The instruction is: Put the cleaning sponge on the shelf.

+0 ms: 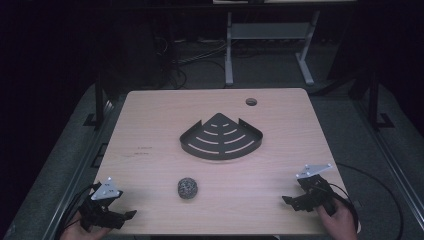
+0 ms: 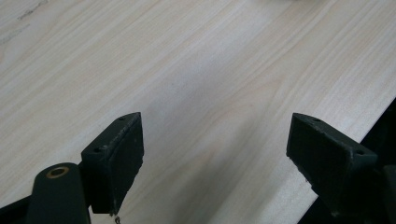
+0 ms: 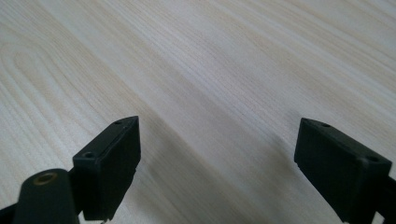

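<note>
A dark fan-shaped corner rack with curved slots lies near the middle of the light wooden table. In front of it sits a small grey steel-wool ball. My left gripper rests at the table's front left corner, a hand behind it; in its own view the left gripper stands open over bare wood. At the front right, a hand holds my right gripper. The right gripper has its jaws wide apart with nothing between them.
A round cable hole sits near the table's far right edge. Behind the table stands a white metal frame on a dark floor with cables. The table's front edge runs close by the left gripper.
</note>
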Demonstrator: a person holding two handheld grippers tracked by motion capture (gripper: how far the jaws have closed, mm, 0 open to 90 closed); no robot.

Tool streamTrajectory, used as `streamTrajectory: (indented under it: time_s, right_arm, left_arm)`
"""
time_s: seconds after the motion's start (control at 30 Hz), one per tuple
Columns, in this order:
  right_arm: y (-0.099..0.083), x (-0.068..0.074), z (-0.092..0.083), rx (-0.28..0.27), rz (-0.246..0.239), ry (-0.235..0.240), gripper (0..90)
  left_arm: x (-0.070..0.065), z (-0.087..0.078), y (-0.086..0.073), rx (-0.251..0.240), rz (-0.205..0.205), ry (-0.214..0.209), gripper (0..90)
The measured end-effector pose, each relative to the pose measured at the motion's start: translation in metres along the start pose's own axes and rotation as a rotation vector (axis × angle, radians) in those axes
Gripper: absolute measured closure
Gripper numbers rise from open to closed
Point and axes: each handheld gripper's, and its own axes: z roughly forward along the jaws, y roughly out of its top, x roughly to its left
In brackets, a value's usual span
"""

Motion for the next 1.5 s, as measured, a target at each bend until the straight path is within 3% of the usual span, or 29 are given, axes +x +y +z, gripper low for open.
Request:
streamTrajectory:
  time_s: [1.2,1.5]
  right_arm:
    - [0.003,0.003,0.002,0.006,-0.015,-0.001,14.3]
    - [0.003,0.003,0.002,0.005,-0.014,-0.001,14.3]
  left_arm:
    - [-0.002,-0.005,0.020,0.004,0.043,-0.013,18.6]
    - [-0.004,-0.005,0.032,0.009,0.066,-0.020,18.6]
